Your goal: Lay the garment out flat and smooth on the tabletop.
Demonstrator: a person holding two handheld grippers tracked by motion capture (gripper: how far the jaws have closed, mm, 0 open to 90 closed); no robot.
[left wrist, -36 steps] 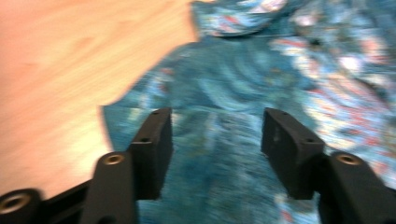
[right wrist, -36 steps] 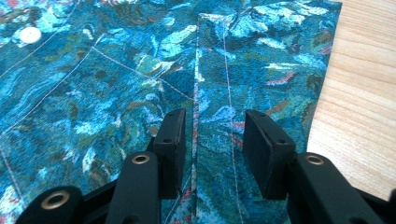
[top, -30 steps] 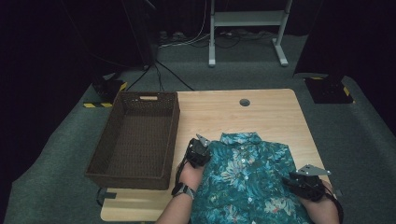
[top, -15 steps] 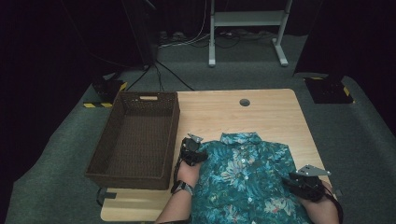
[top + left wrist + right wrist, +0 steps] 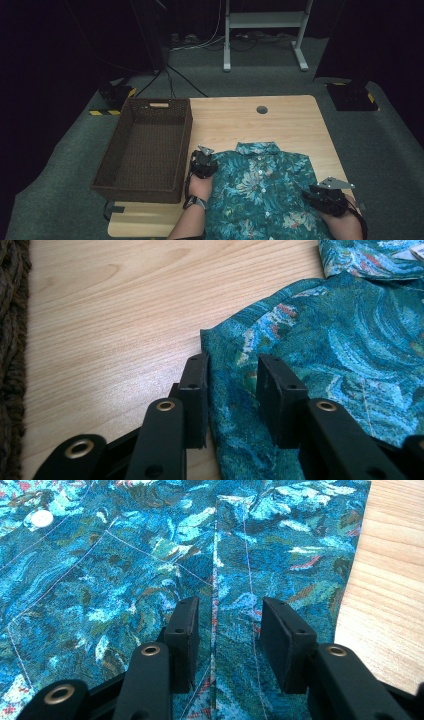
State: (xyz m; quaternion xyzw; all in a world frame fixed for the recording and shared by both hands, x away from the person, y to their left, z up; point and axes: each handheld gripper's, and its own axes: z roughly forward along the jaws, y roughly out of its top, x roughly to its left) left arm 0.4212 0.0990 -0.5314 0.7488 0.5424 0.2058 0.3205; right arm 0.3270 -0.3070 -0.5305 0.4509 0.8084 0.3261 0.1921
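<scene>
A teal floral shirt (image 5: 260,185) lies flat, collar away from me, on the wooden table (image 5: 280,125). My left gripper (image 5: 202,162) rests at the shirt's left shoulder edge. In the left gripper view its jaws have just been closing and stand apart (image 5: 234,372), with the hem of the shirt (image 5: 340,340) lying between them, not pinched. My right gripper (image 5: 320,196) sits on the shirt's right side. Its jaws (image 5: 229,612) are open astride a seam of the shirt (image 5: 125,555), pads clear of the cloth.
A dark woven basket (image 5: 185,145) stands on the table's left part, close to my left gripper, and its wall (image 5: 10,340) shows at the left edge. Bare wood (image 5: 390,580) lies right of the shirt. A cable hole (image 5: 261,109) is near the far edge.
My left gripper has shifted a little to the left and lower, onto the shirt's left edge. The right gripper has stayed put.
</scene>
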